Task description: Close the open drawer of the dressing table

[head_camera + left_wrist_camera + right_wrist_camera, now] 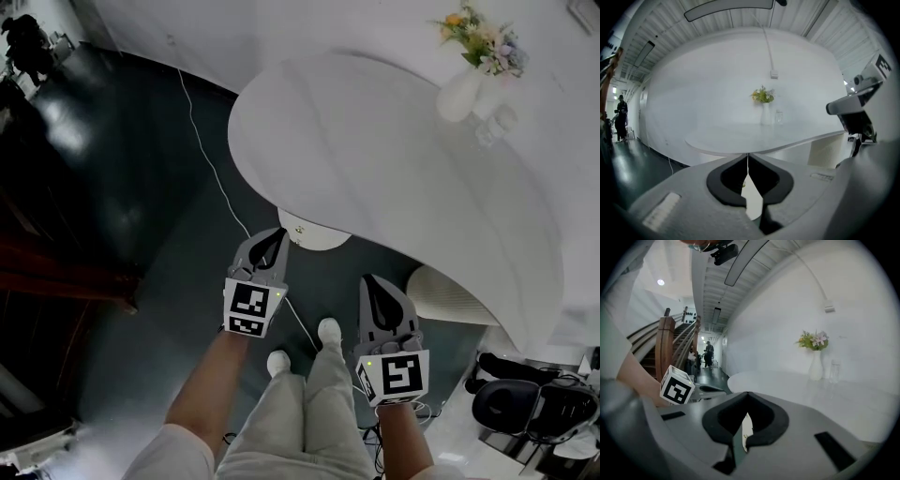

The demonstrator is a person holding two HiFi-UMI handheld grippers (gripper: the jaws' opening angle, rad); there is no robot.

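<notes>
The white dressing table has a rounded top. A pale rounded piece, apparently the open drawer, juts out from under its near edge. My left gripper is shut and empty, its tips just left of that piece. My right gripper hangs lower and to the right, also shut on nothing. In the left gripper view the jaws meet below the table's edge. The tips also touch in the right gripper view, which shows the tabletop ahead.
A white vase of flowers and a glass stand at the table's far side. A ribbed pedestal sits under the top. A white cable runs over the dark floor. A black chair is lower right, wooden stairs to the left.
</notes>
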